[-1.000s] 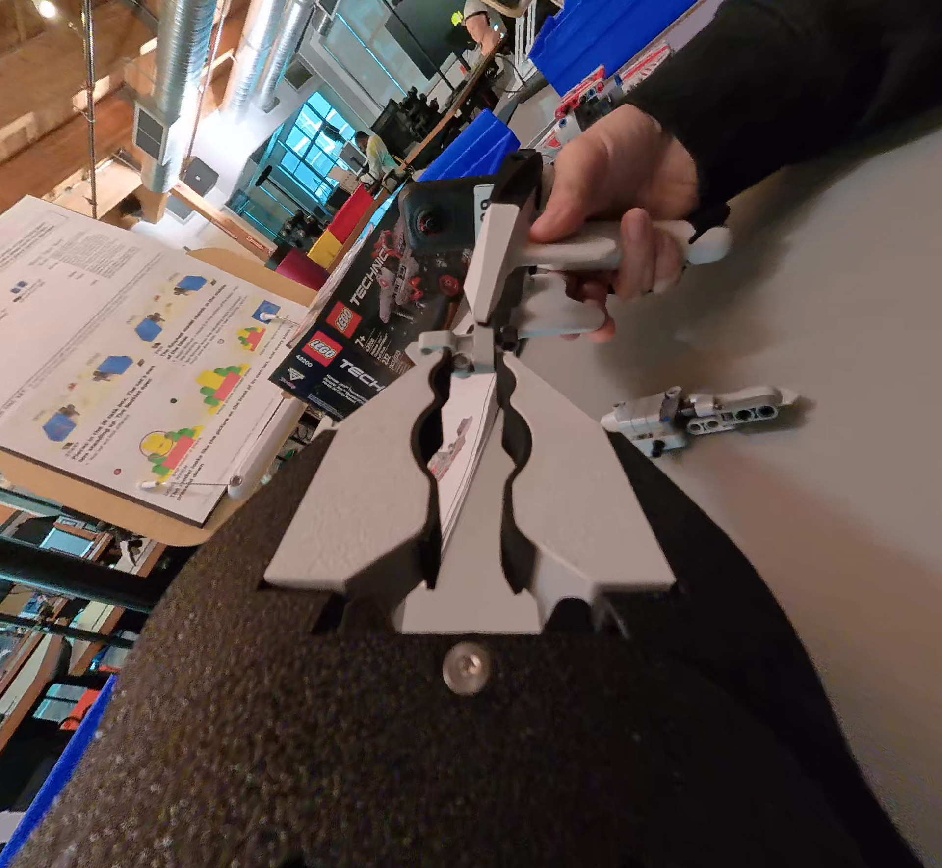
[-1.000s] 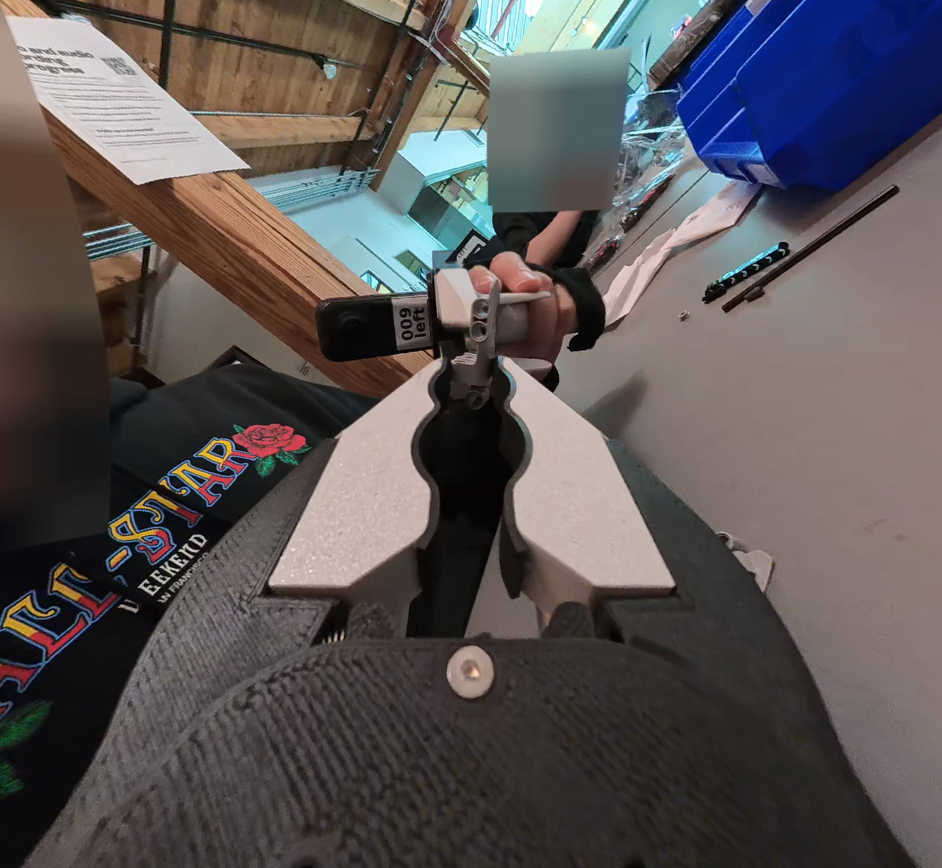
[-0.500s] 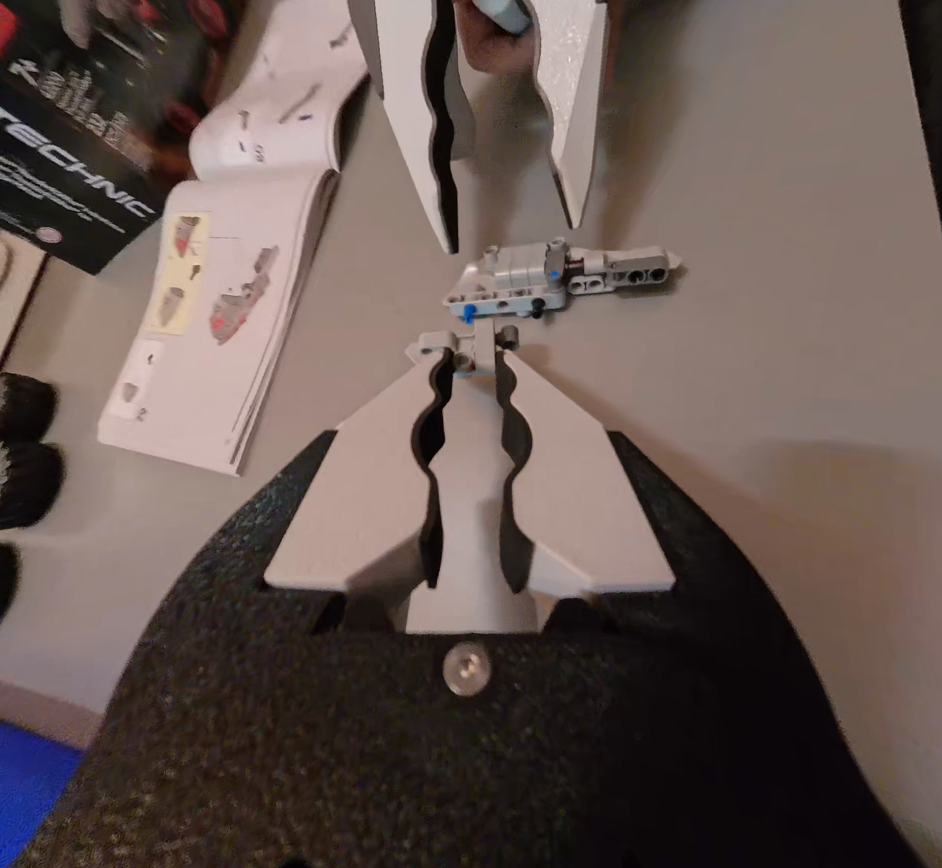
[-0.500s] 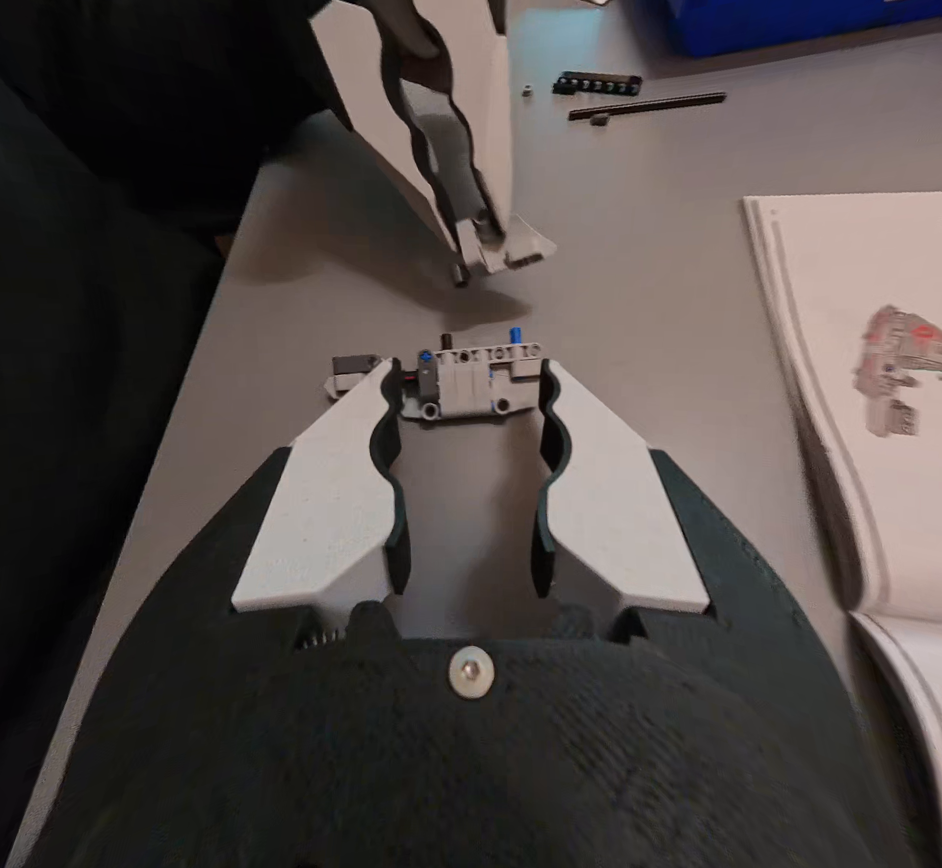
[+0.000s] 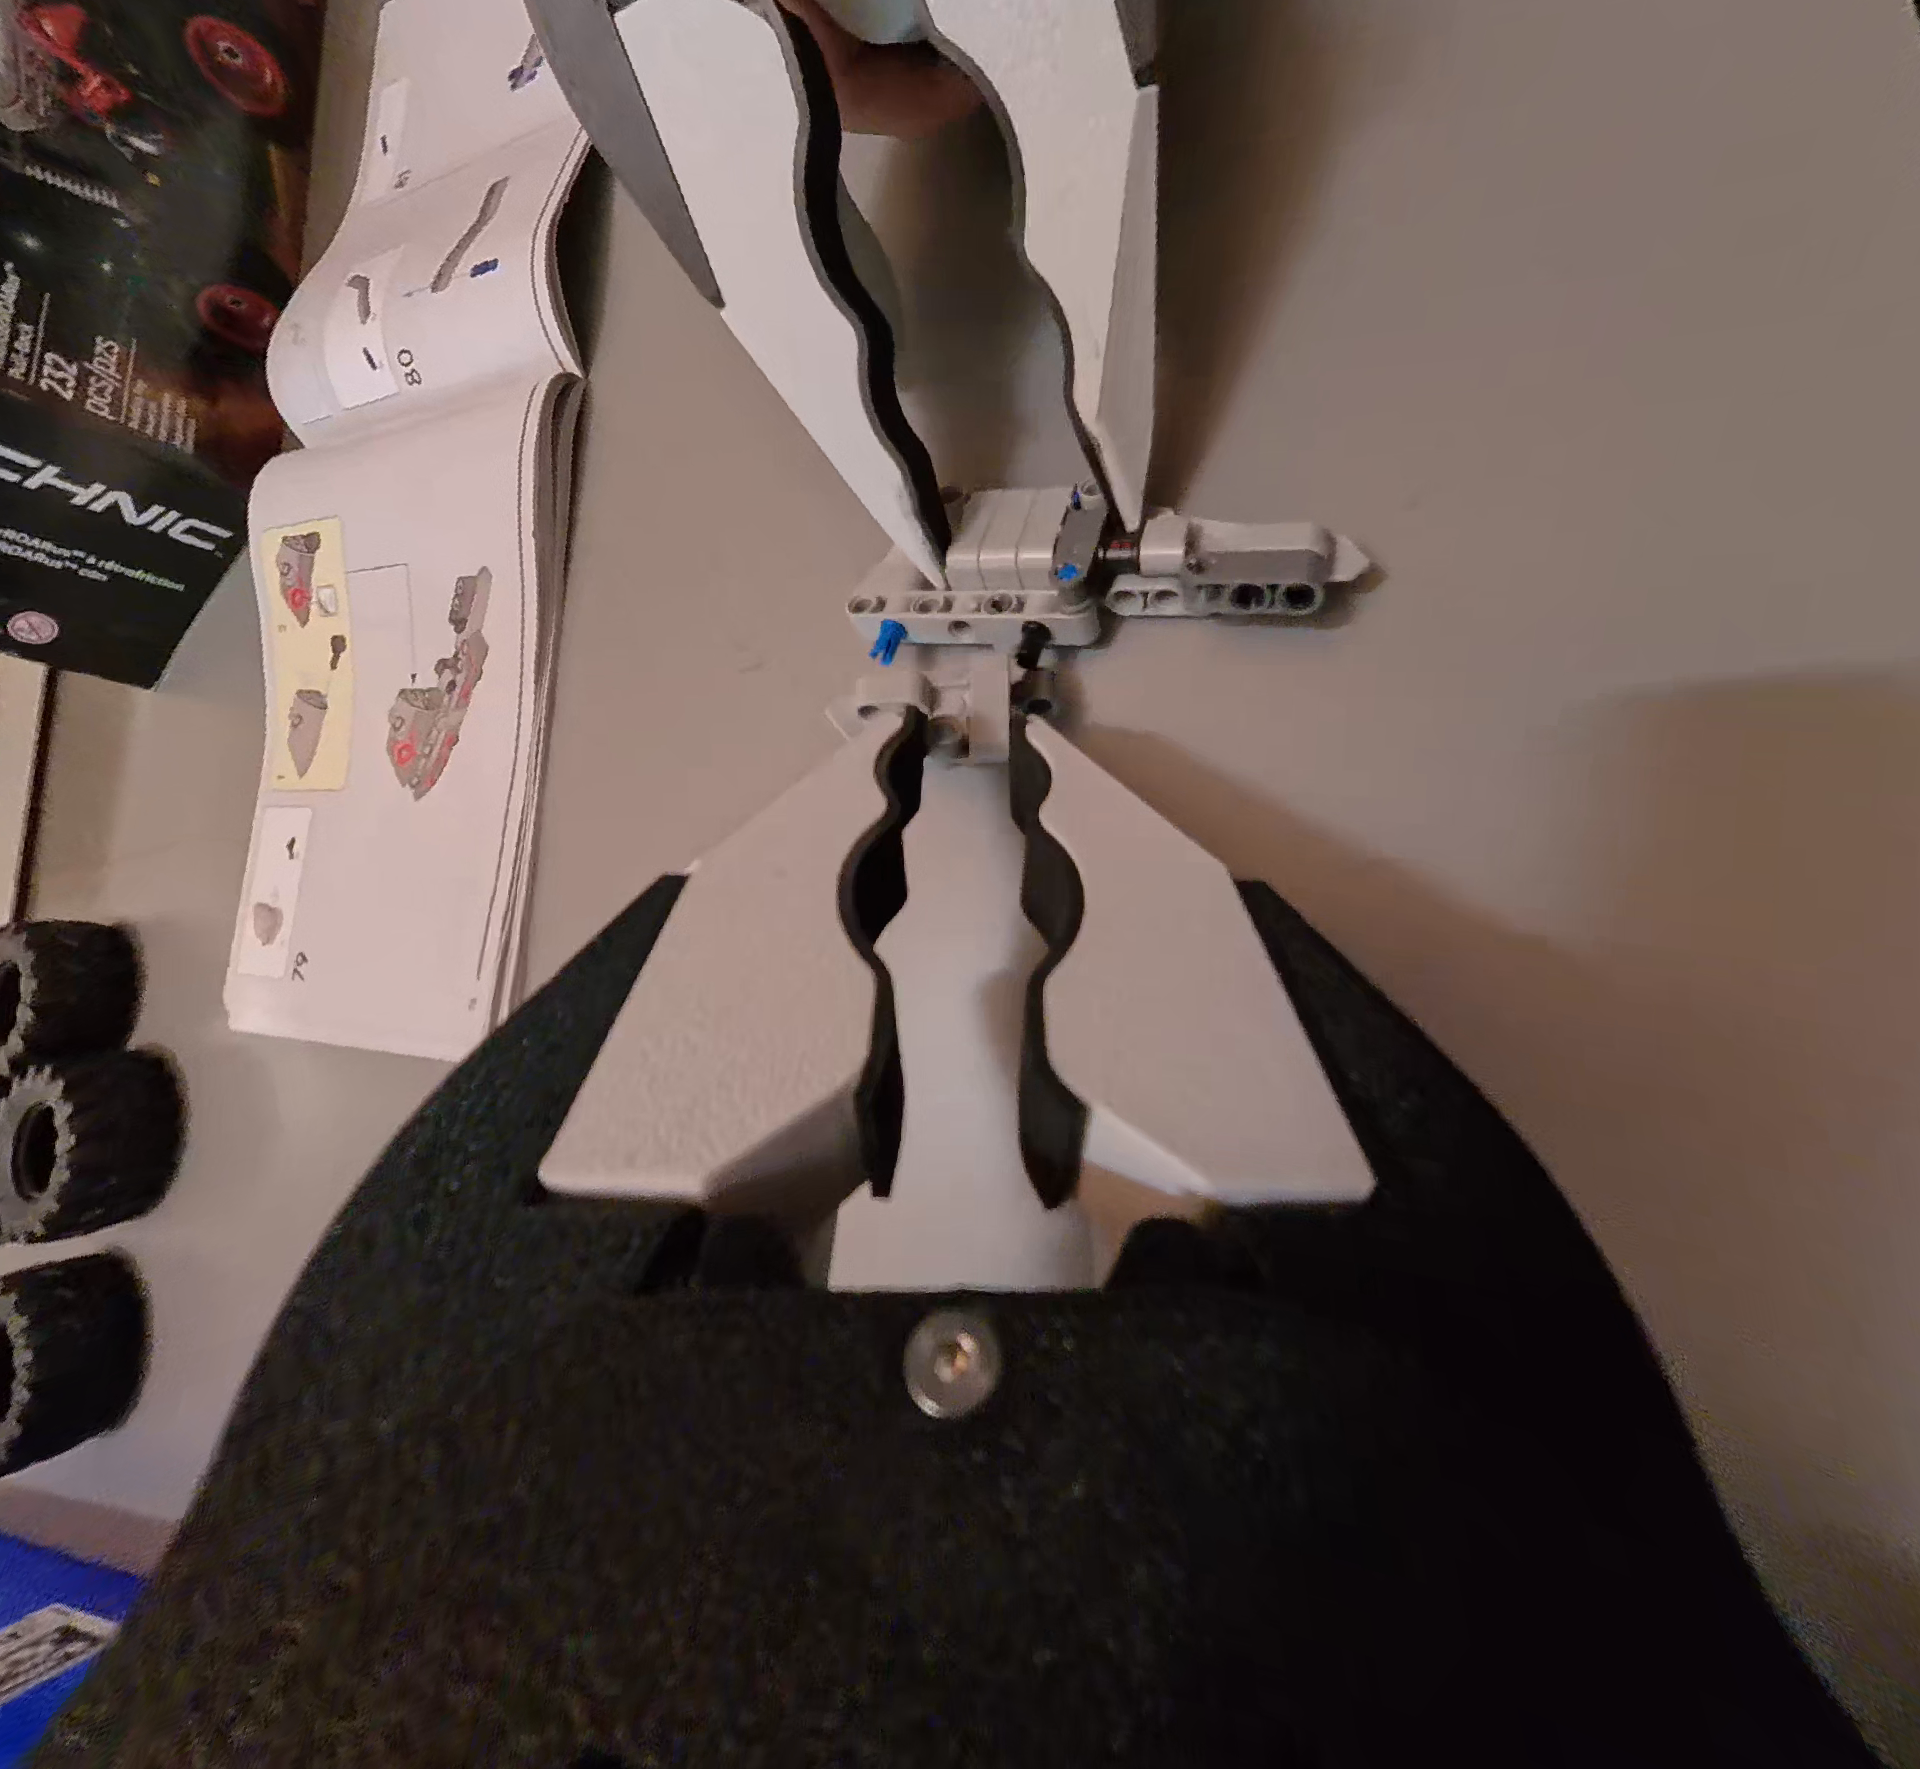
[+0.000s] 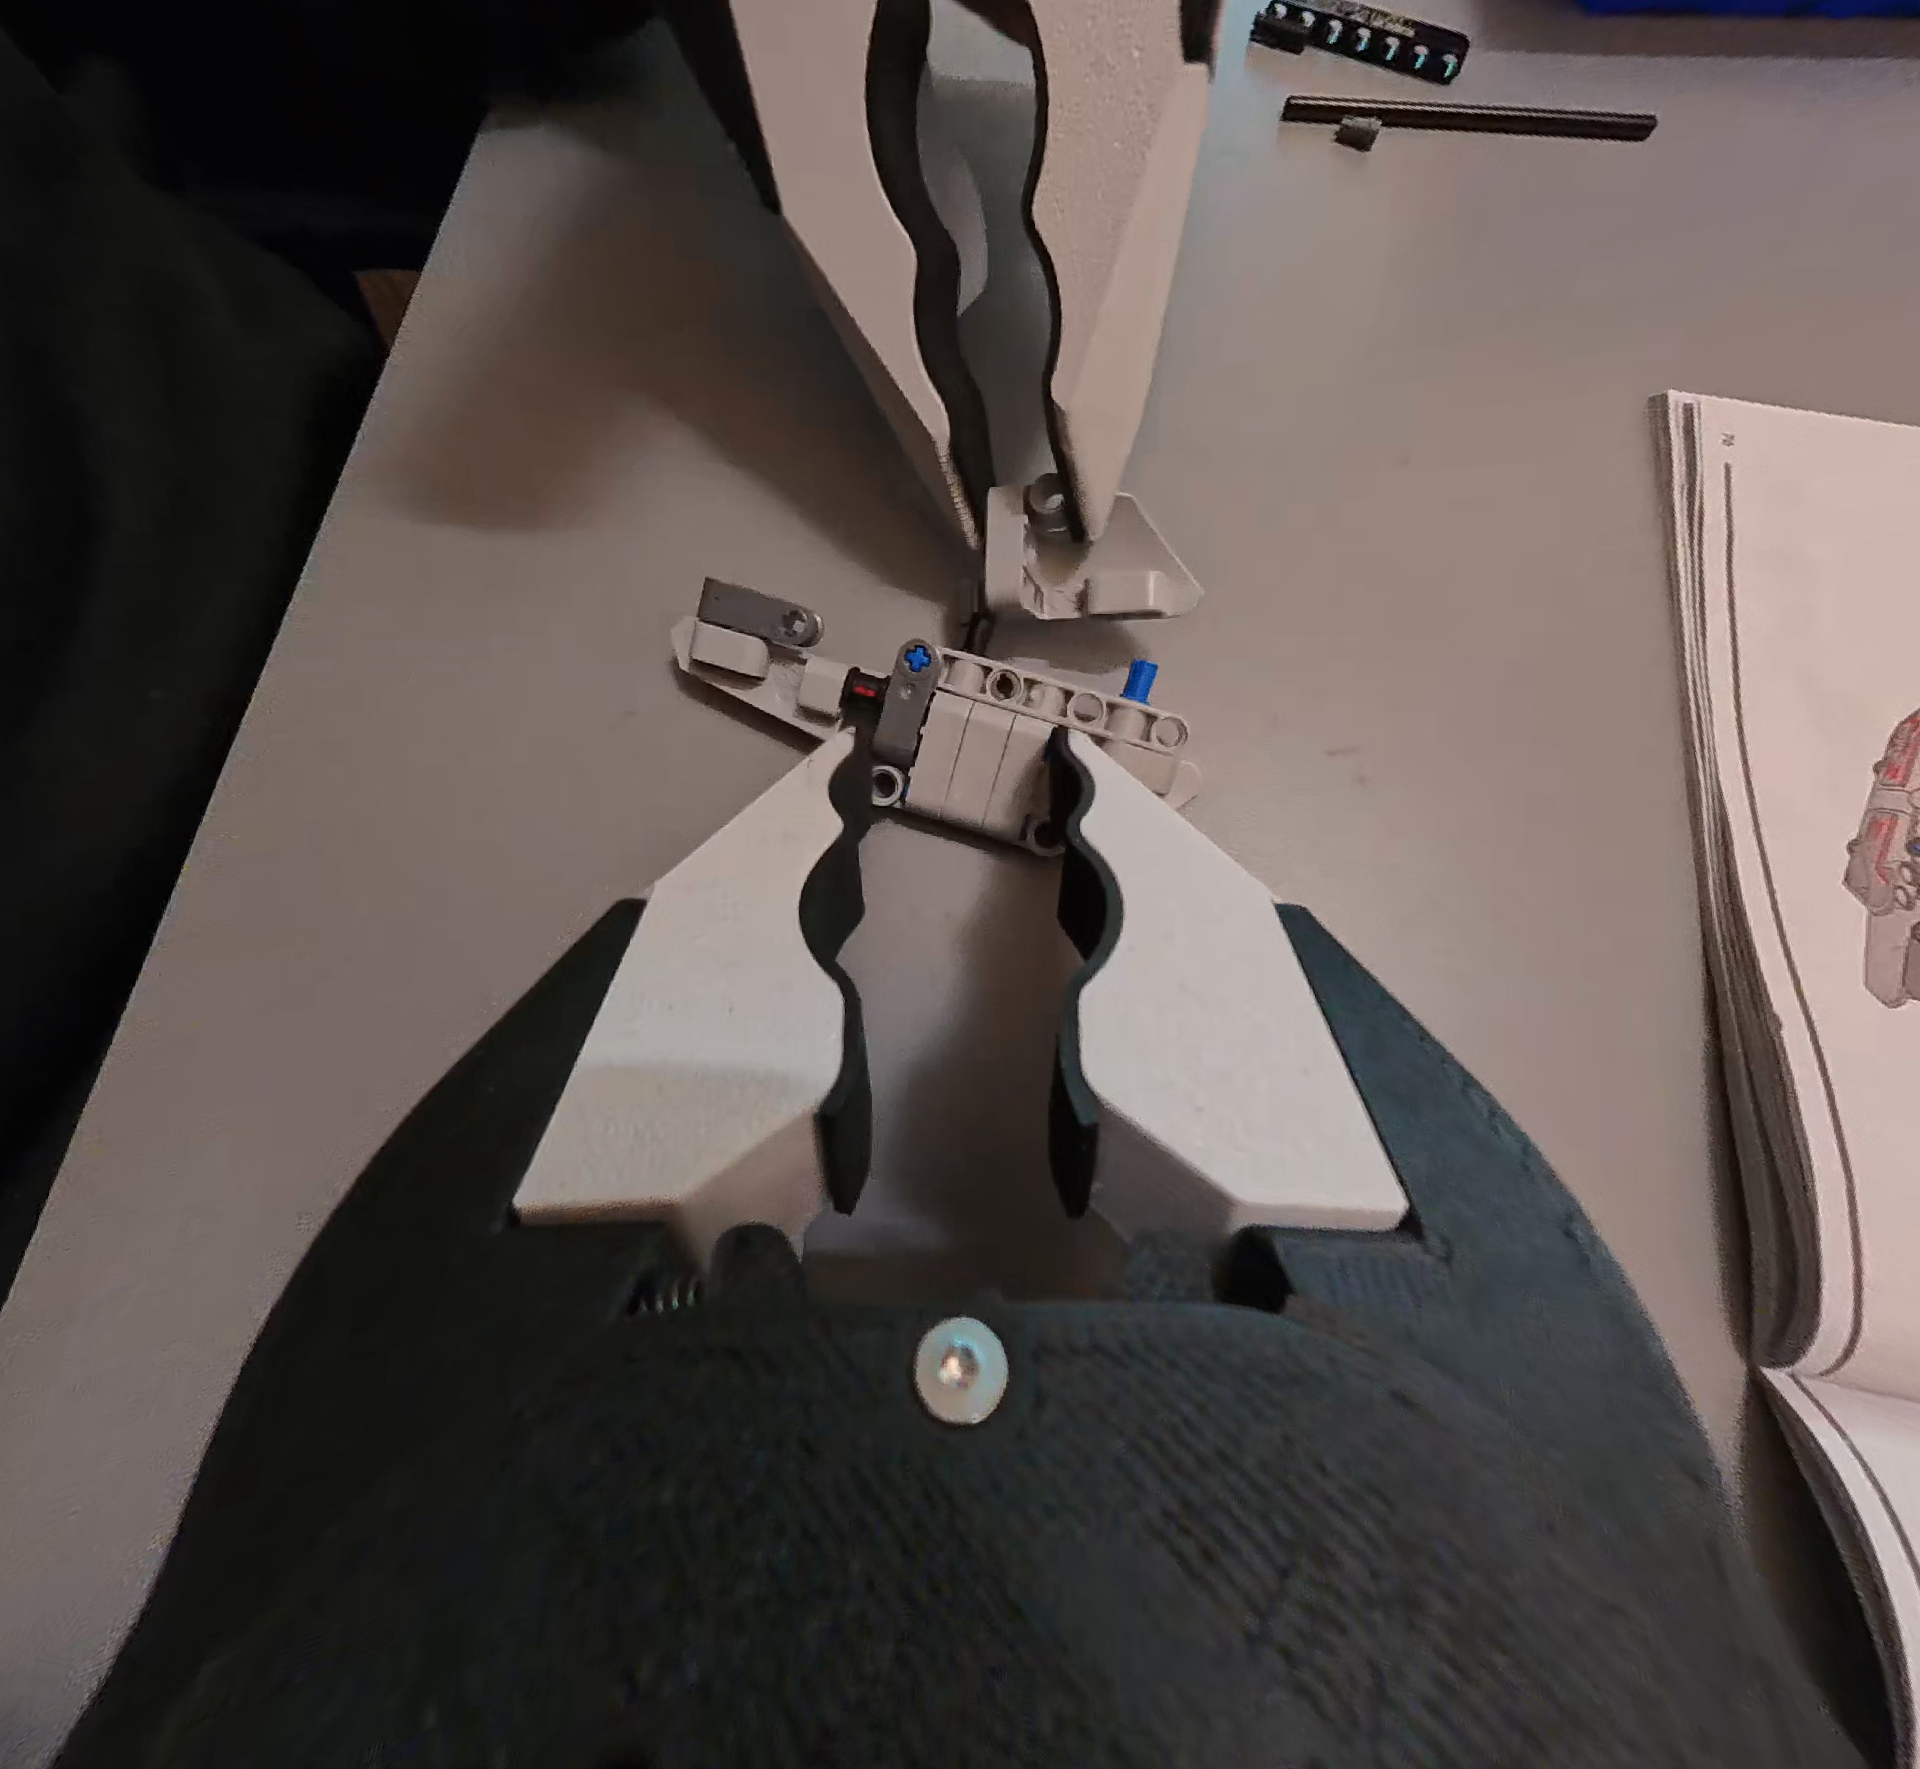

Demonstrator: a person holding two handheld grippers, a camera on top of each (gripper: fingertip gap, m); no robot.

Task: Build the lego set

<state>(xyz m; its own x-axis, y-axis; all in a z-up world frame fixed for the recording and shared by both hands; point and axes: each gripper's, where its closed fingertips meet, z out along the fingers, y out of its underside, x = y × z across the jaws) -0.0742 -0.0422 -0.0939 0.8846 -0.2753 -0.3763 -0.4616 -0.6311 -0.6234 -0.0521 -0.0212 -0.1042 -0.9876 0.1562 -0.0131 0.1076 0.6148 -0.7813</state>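
Grey tabletop [image 5: 1558, 265] is carrying everything you are working over. Your left gripper [image 5: 961, 711] is pinching a small grey piece [image 5: 961, 696] between nearly closed fingers, just beside the assembly [image 5: 987, 576]. Your right gripper [image 6: 961, 763] is clamping that assembly's [image 6: 977, 763] boxy middle, jaws partly closed on it, on or just above the table. Its blue pin [image 5: 886, 641] and black pin [image 5: 1034, 644] are facing the piece, and if you are pushing in off-line, they will likely be missing their holes and twisting the assembly out of your right grip. Squeezing harder could be popping the beam [image 5: 1226, 576] loose. Beyond, the manual [image 5: 405, 680] is lying open, with the box [image 5: 125, 265] and tyres [image 5: 73, 1137] farther left; a black beam [image 6: 1361, 34] and axle [image 6: 1475, 121] are lying well clear.
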